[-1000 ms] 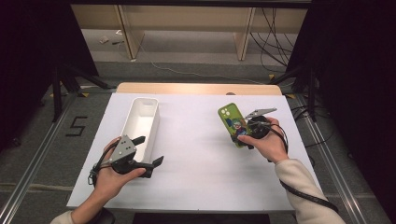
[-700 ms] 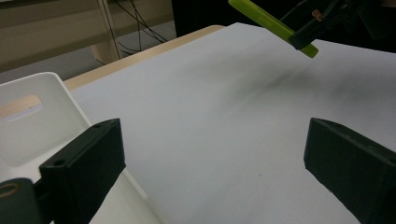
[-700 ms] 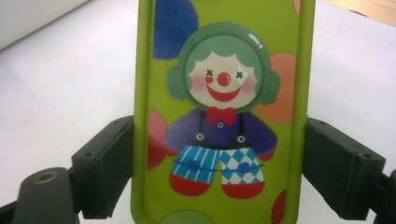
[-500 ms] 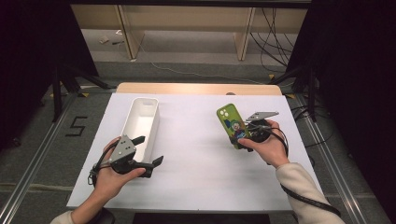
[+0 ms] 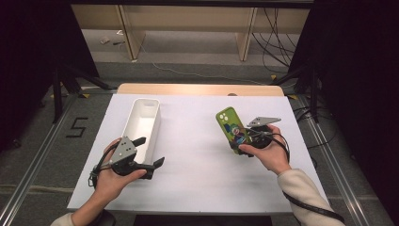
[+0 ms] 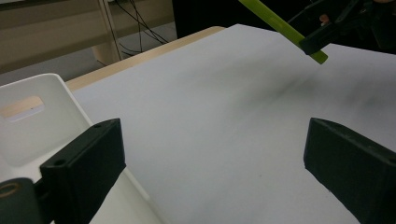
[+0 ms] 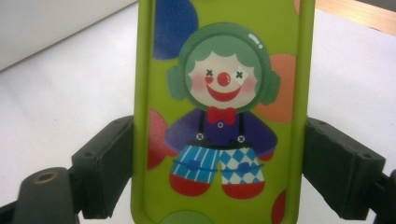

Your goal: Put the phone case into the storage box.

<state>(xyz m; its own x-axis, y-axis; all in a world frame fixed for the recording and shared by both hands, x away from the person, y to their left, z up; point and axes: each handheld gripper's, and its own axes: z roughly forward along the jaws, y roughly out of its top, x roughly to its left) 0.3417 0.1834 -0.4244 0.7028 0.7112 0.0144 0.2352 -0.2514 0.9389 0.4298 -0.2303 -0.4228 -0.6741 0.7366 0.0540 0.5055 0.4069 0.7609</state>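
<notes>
Right gripper (image 5: 245, 142) clamps the green phone case (image 5: 231, 128) by its two long edges — clown print facing up, case raised off the white table (image 5: 197, 179) on its right side, tilted, in the person's right hand (image 5: 268, 153). Left gripper (image 5: 153, 153) sits low at the near left, jaws wide with nothing between them — just beside the white bin (image 5: 141, 125).
</notes>
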